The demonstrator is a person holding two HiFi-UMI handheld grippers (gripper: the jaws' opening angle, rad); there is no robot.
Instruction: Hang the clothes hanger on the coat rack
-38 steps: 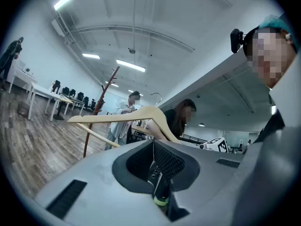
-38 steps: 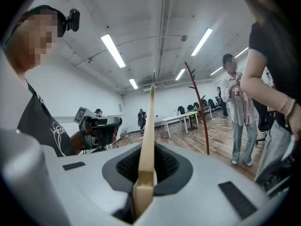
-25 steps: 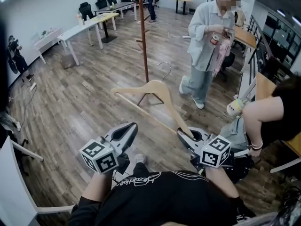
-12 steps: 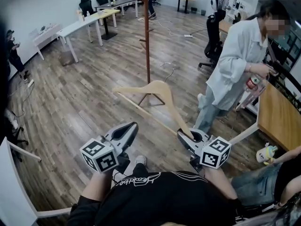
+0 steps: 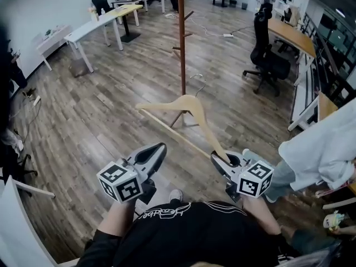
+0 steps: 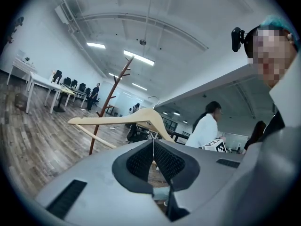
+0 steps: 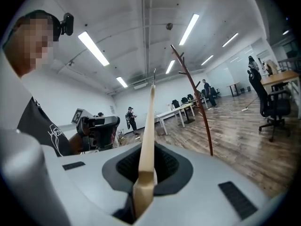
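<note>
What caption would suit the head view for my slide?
Right gripper holds a wooden hanger by one end, facing the coat rack; left gripper shut, empty.

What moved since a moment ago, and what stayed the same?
The person in the white shirt walked from beside the coat rack to the right edge. The right gripper still clamps the wooden hanger; the left gripper stays shut and empty.
</note>
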